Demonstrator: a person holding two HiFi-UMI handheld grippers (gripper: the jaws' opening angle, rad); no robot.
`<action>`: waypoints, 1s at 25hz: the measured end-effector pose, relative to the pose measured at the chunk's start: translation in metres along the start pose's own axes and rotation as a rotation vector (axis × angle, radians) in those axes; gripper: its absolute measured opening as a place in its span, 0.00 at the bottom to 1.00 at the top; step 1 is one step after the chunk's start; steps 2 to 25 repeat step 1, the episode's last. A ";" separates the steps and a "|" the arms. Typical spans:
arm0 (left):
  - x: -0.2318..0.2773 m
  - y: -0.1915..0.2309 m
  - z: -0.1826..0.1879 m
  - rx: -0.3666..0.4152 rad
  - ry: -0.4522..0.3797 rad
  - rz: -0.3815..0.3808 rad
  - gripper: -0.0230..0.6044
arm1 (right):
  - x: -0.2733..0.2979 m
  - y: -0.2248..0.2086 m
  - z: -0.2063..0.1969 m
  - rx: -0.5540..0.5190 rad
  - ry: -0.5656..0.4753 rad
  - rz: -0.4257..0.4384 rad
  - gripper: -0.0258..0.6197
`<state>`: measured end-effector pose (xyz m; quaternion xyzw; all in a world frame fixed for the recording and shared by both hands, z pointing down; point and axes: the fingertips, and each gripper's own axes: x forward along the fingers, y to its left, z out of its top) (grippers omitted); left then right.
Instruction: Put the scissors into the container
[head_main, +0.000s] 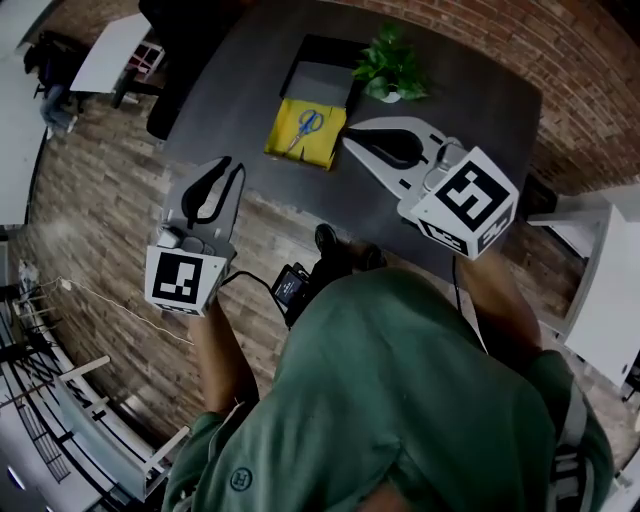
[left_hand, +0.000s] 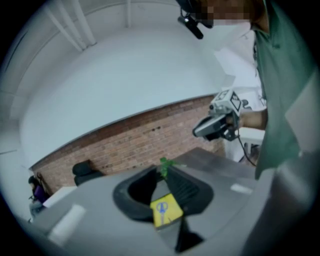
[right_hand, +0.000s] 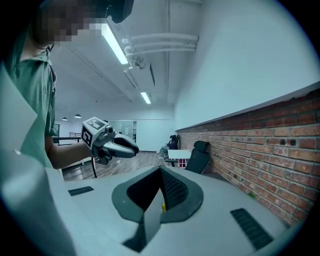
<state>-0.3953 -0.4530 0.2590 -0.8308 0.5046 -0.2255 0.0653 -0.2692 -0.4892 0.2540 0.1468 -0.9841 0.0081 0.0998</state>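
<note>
Scissors (head_main: 307, 124): blue handles, lying on a yellow cloth (head_main: 325, 148) at our 12 o'clock, well apart from both grippers.
Container (head_main: 330, 45): black, open, just beyond the cloth at 12 o'clock on the dark table (head_main: 470, 110).
Plant (head_main: 392, 68): 1 o'clock, beside the container.
Left gripper (head_main: 226, 165): 10 o'clock, off the table's edge, jaws drawn narrow, holding nothing.
Right gripper (head_main: 360, 142): 1 o'clock, just beside the cloth, jaws narrow, holding nothing.
Markers (head_main: 468, 198): black-and-white squares.

blue-handled steel scissors (head_main: 307, 124): blue handles, pale blades
square cloth mat (head_main: 318, 146): plain yellow
rectangular black container (head_main: 318, 45): black rim, grey inside
flat dark table (head_main: 470, 90): plain charcoal grey
leafy potted plant (head_main: 390, 62): green on the table
brick-laid floor (head_main: 100, 200): brown, beside the table
</note>
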 end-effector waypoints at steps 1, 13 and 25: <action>-0.007 -0.004 0.001 -0.001 0.007 0.002 0.14 | -0.005 0.004 0.002 -0.002 0.000 0.002 0.05; -0.007 -0.004 0.001 -0.001 0.007 0.002 0.14 | -0.005 0.004 0.002 -0.002 0.000 0.002 0.05; -0.007 -0.004 0.001 -0.001 0.007 0.002 0.14 | -0.005 0.004 0.002 -0.002 0.000 0.002 0.05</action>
